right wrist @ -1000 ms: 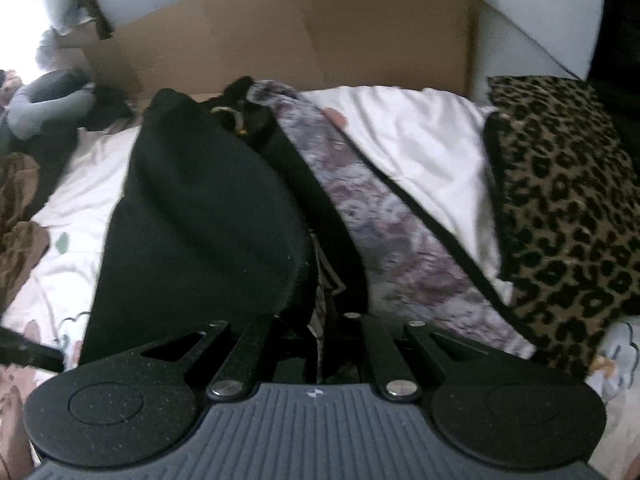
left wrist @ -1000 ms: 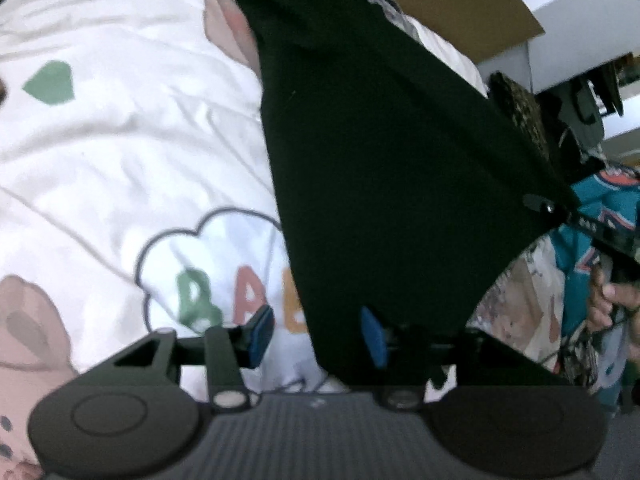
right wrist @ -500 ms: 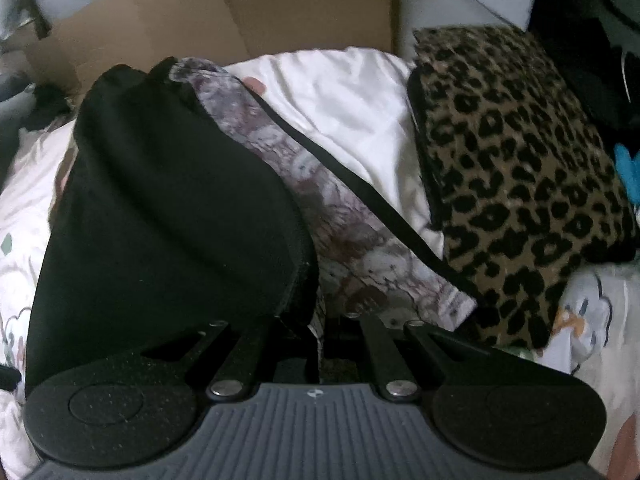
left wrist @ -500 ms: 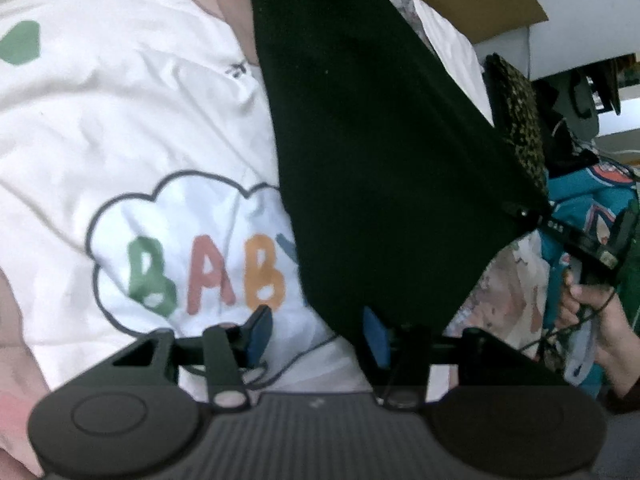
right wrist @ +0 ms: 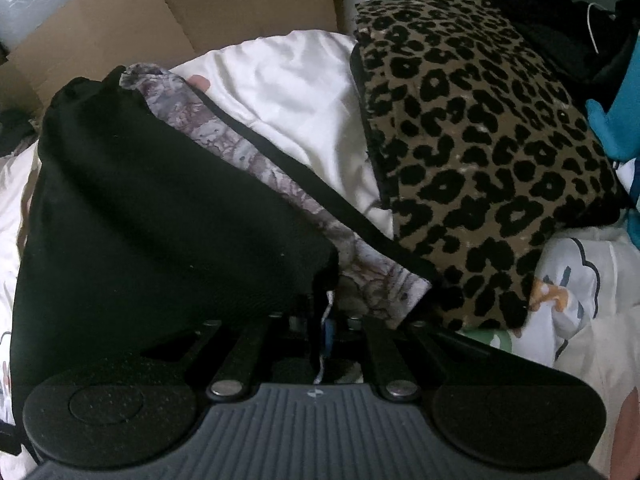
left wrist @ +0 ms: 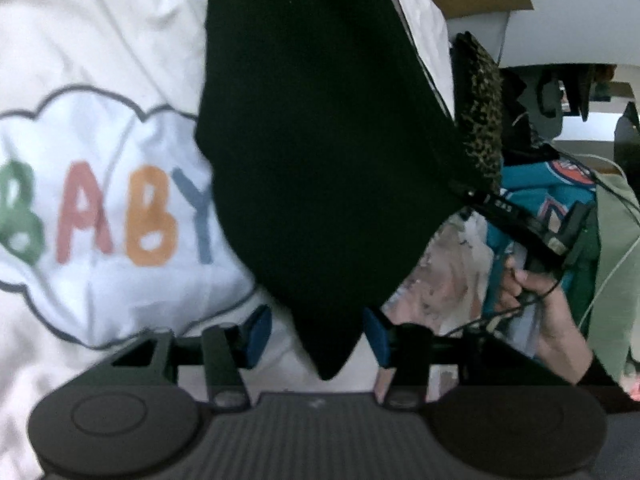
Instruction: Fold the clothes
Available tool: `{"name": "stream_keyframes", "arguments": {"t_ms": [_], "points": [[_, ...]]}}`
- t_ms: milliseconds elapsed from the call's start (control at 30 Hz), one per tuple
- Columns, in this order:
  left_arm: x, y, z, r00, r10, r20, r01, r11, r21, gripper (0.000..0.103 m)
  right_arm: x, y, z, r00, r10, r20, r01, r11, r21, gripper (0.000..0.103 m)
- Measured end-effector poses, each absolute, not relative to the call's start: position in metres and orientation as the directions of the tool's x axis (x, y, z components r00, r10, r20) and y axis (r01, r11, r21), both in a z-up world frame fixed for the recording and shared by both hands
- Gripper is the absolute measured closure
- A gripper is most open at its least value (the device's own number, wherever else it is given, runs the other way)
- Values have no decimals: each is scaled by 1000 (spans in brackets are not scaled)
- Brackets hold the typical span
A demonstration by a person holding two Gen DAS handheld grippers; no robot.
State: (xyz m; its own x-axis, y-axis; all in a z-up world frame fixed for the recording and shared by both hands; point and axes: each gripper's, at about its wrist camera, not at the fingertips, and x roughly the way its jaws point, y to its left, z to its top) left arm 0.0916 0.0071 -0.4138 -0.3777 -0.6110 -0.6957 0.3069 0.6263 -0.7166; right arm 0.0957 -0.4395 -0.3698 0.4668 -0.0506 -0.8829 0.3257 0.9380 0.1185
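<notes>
— What's on your left side right now?

— Starting at the far left, the white bedsheet (left wrist: 100, 92) with its "BABY" cloud print (left wrist: 104, 216) lies under everything. My left gripper (left wrist: 316, 334) has its blue pads spread wide, and a pointed corner of the black garment (left wrist: 320, 140) hangs down between them, touching neither pad as far as I can see. So that hand holds nothing.

— And the garment itself?

— It's lifted off the bed and stretched like a sail from that loose corner across to my right gripper (right wrist: 326, 332), whose fingers are pinched together on its edge. In the left camera you can see that gripper's tip (left wrist: 500, 210) at the cloth's right corner, with my right hand (left wrist: 536, 300) on the handle.

— How will it handle?

— I judge it light, soft and floppy: it drapes smoothly and sags between the held points, no stiffness at all. Probably not slippery, a matte knit. One corner alone lets it swing and twist.

— Where would you take hold?

— At the dangling point, just above the tip, so both top corners are held and the cloth hangs flat for folding.

— Anything in the way on the right?

— A grey patterned cloth (right wrist: 248, 152) lies beside it, then a leopard-print cushion (right wrist: 480, 152), with cardboard (right wrist: 180, 12) behind.
</notes>
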Motion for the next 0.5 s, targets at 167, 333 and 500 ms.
{"name": "stream_keyframes", "arguments": {"t_ms": [167,333,500], "points": [[86,2,-419,-407,-621,-670,291,607,-739,58,92,-449,-368,484,-68,-872,364,922,130,88],[88,-1,-421,-409,-623,-667,288,606,-742,71,94,-456,-362,510,-96,-855,380,917,124,88],[88,1,-419,-420,-629,-654,285,593,-753,95,94,-463,-363,509,-100,-855,396,909,130,98]]}}
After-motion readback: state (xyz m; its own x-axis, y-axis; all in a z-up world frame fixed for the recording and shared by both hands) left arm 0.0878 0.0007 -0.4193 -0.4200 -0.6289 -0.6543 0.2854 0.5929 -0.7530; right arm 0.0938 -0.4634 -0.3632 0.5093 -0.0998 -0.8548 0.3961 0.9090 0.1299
